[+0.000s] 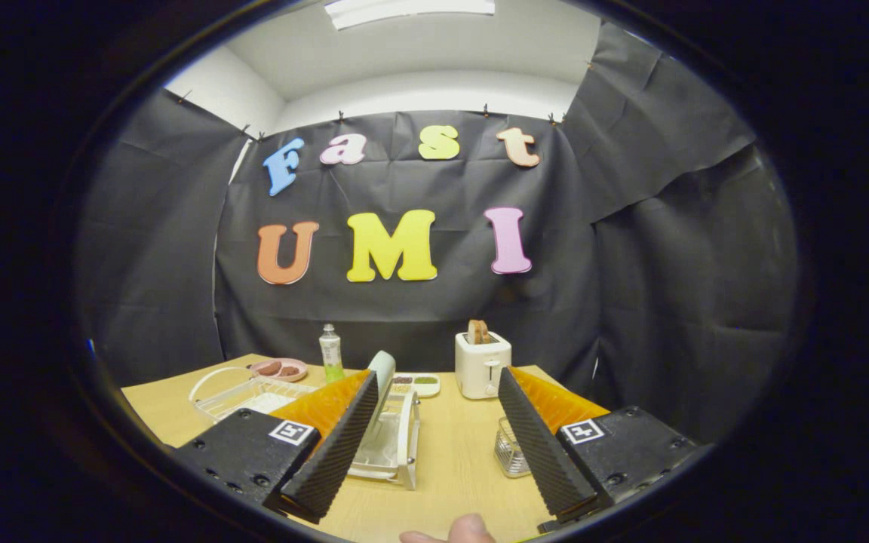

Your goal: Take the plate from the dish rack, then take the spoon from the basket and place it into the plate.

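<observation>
My gripper (434, 385) is open above the wooden table (449, 460), with nothing between its fingers. A pale plate (383, 381) stands on edge in the white dish rack (397, 445), just inside the left finger (336, 445) and partly hidden by it. A small wire basket (510, 451) sits on the table against the inner side of the right finger (540, 445), mostly hidden by it; I cannot make out the spoon.
A white toaster (482, 363) with bread in it stands beyond the fingers. A divided tray (418, 385), a bottle (330, 352), a pink dish (279, 369) and a clear container (242, 396) lie further left. A fingertip (468, 530) shows at the near table edge.
</observation>
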{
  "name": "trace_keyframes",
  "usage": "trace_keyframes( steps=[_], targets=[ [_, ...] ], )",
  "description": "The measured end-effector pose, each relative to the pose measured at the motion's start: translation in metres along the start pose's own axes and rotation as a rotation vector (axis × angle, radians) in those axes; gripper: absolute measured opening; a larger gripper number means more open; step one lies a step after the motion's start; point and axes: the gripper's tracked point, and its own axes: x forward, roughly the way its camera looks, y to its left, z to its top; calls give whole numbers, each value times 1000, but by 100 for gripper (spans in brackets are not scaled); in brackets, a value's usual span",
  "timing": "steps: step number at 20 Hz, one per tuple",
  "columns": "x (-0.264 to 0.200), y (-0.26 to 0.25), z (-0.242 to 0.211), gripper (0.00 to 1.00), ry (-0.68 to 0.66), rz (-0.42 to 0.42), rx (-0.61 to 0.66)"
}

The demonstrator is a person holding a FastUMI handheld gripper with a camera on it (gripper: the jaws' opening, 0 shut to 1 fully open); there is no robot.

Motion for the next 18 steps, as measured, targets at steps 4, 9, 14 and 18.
trace_keyframes(
  steps=[4, 9, 14, 18],
  targets=[
    [14, -6, -17, 100, 66, -20, 7],
    [28, -4, -21, 100, 118, -1, 3],
    [38, 12, -6, 100, 130, 38, 6],
    [46, 32, 11, 100, 144, 75, -23]
  ],
)
